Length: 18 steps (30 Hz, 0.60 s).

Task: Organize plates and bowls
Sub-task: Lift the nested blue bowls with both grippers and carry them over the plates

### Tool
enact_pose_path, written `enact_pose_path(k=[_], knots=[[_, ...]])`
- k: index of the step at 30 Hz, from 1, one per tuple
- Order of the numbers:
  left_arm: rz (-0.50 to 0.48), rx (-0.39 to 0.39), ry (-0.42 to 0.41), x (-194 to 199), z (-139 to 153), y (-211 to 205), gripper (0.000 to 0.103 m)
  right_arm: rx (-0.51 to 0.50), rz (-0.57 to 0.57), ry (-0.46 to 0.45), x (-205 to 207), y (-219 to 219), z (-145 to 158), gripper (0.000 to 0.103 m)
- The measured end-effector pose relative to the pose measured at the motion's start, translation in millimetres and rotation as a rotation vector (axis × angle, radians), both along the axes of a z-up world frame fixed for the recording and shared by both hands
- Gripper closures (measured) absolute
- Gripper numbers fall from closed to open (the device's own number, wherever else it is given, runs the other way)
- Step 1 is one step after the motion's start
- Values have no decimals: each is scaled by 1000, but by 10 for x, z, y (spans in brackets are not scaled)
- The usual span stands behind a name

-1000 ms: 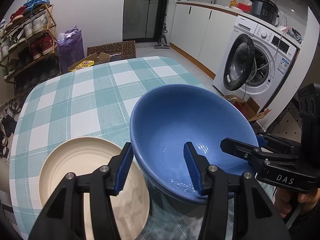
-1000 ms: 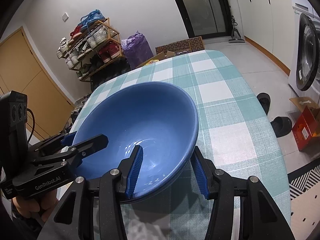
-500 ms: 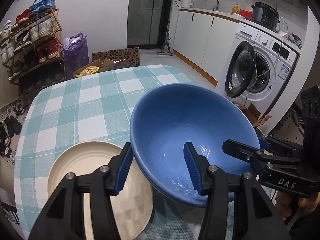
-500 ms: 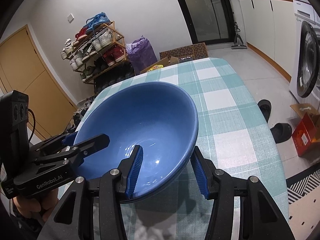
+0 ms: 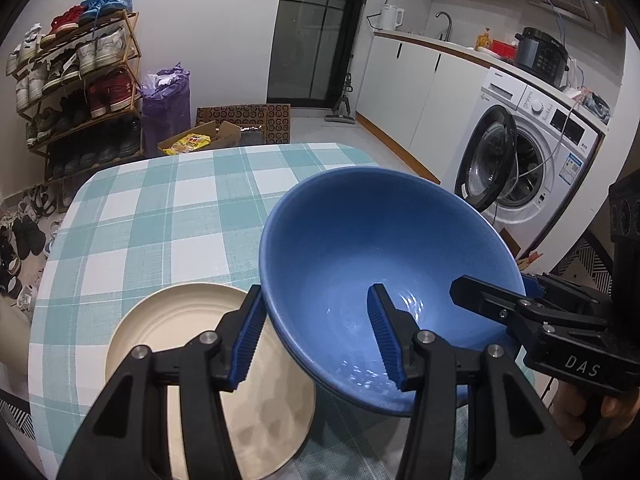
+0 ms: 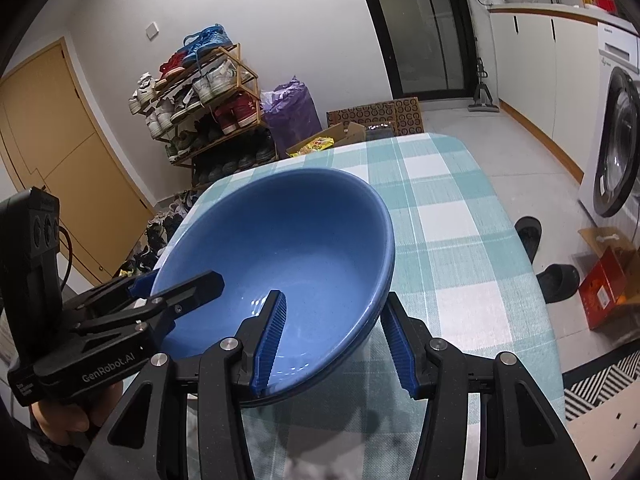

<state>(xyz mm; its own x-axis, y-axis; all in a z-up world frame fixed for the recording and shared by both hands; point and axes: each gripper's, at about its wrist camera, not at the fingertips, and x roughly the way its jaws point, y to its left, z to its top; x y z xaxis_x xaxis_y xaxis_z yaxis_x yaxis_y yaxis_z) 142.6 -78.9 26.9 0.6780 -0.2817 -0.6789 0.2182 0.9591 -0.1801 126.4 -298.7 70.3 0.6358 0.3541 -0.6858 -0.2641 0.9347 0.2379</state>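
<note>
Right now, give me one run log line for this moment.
left gripper: shut on blue bowl rim | right gripper: shut on opposite rim | bowl: above checked table | cream plate: on table

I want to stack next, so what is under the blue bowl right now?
The blue bowl hangs over the checked tablecloth, its edge above the cream plate. Directly beneath is hidden by the bowl.

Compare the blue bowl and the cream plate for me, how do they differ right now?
The blue bowl is deep with steep walls; the cream plate is flat and shallow. The bowl is gripped at opposite rims by the left gripper and the right gripper and tilts above the table; the plate lies flat on the checked tablecloth, untouched. The bowl looks glossy, the plate matte. Both are round and empty.
</note>
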Motion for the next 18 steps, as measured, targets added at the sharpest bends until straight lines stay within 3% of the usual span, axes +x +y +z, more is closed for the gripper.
enact_pose_path(k=[18], knots=[[109, -26, -56, -148, 136, 467, 52, -53, 78, -39, 18, 532, 193, 52]])
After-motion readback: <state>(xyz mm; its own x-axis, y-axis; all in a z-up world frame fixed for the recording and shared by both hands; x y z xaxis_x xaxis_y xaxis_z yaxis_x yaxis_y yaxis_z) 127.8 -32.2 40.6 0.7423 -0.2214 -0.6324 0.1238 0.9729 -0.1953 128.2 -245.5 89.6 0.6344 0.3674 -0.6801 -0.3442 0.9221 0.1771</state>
